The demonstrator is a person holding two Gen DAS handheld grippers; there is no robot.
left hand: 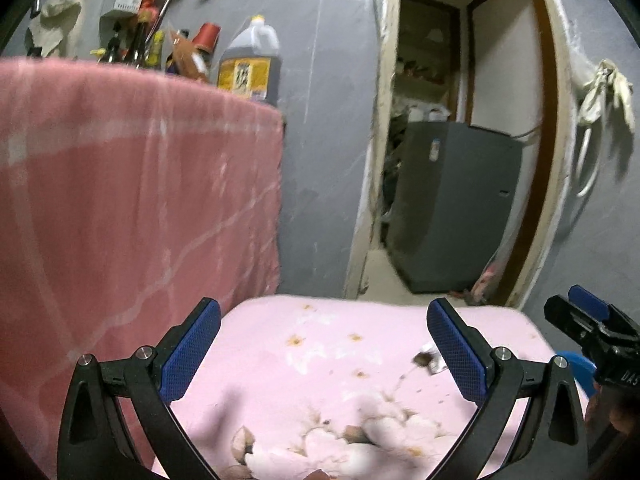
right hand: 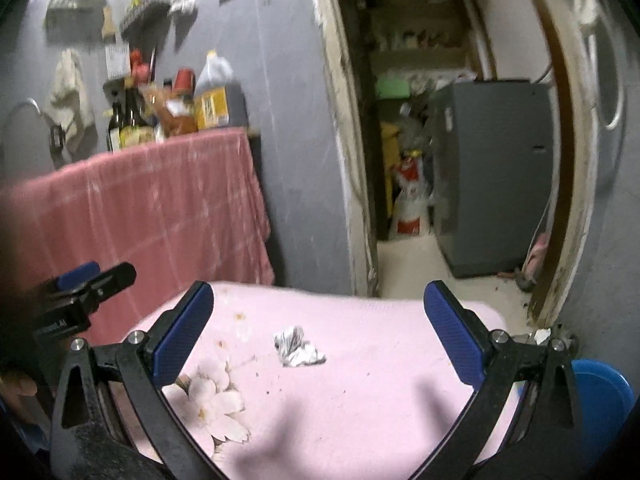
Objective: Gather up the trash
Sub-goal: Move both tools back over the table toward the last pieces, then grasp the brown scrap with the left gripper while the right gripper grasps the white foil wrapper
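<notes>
A crumpled black-and-white wrapper lies on a low table covered with a pink flowered cloth. My right gripper is open above the cloth, with the wrapper between its blue pads and apart from both. In the left wrist view the wrapper lies just left of the right pad. My left gripper is open and empty above the pink cloth. Small crumbs dot the cloth. Each gripper shows at the edge of the other's view, the right one and the left one.
A counter draped in a red-pink cloth stands at the left, with bottles and a large jug on top. A grey wall and an open doorway with a grey appliance lie ahead. A blue bin sits low at the right.
</notes>
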